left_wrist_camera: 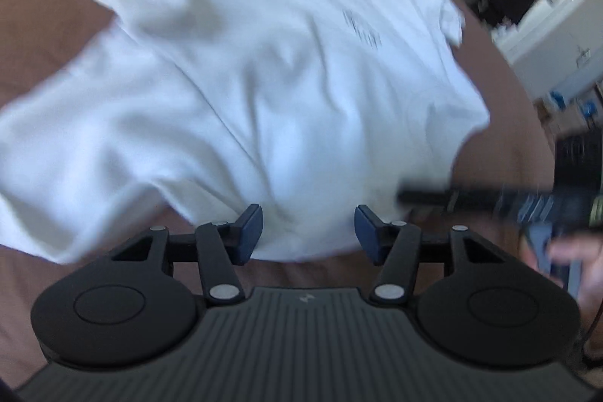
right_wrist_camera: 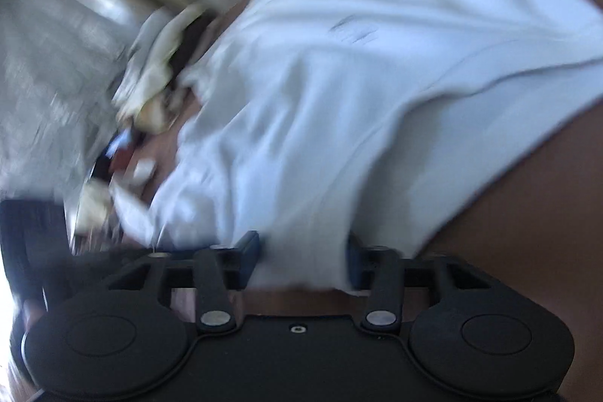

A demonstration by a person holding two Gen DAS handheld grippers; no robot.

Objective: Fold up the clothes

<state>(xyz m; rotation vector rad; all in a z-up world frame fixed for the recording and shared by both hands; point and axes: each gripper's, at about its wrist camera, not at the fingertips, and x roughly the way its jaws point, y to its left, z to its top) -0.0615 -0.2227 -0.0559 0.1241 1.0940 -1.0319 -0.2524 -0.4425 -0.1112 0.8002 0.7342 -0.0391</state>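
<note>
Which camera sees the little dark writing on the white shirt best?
The left wrist view: the small dark print on the white cotton T-shirt is darker and easier to spot there. The right wrist view shows it only as a faint, smeared mark.

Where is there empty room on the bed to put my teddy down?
The brown bed cover is bare left of the white cotton T-shirt, and along its near hem by the left claw. In the right view, a jumbled pile of small things crowds the shirt's left side.
</note>
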